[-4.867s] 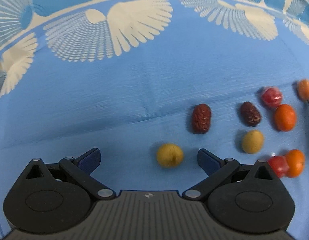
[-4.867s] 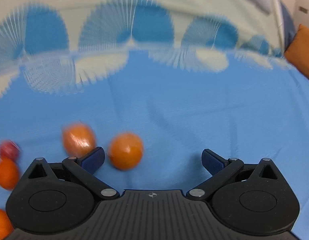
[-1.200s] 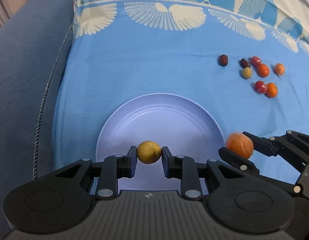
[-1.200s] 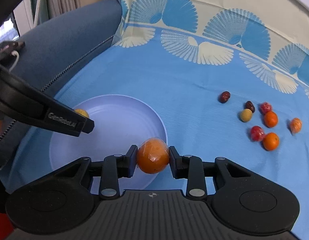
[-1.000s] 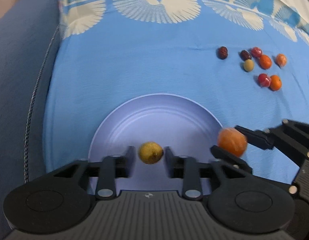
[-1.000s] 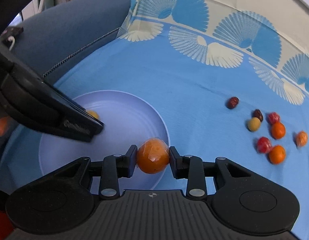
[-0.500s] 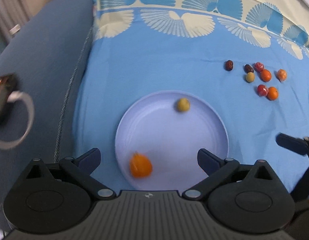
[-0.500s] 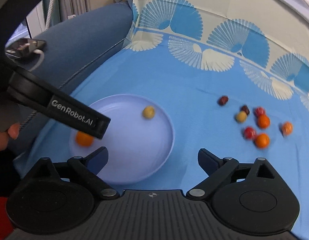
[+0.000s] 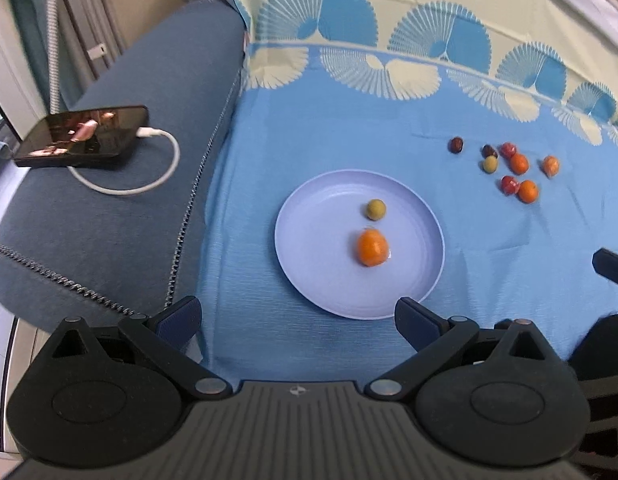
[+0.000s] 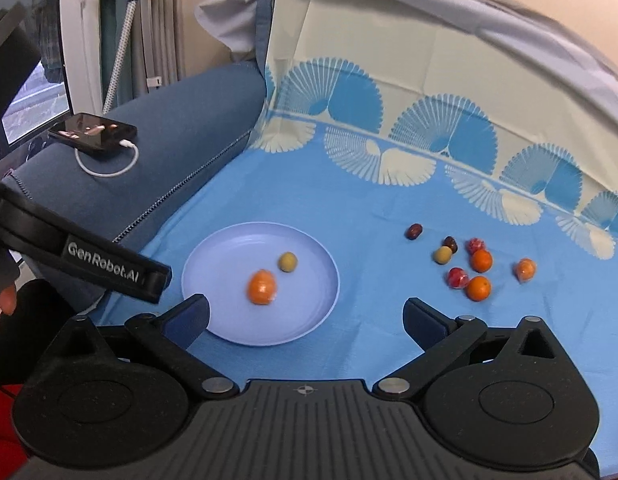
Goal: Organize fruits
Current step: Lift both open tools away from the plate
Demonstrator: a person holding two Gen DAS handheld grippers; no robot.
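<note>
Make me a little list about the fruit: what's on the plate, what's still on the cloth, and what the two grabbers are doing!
plate: lilac plate on the blue cloth
on plate: one orange fruit, one yellow-green fruit
still on cloth: seven small fruits in a loose cluster past the plate: three orange, two red, two dark brown, one yellow-green
left gripper: open, jaws just opened, nothing between them
right gripper: open, jaws just opened, nothing between them
also there: phone with white cable on the grey cushion

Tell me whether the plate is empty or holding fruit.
Holding fruit: an orange and a small yellow-green fruit lie on the plate; seven more remain on the cloth.
</note>
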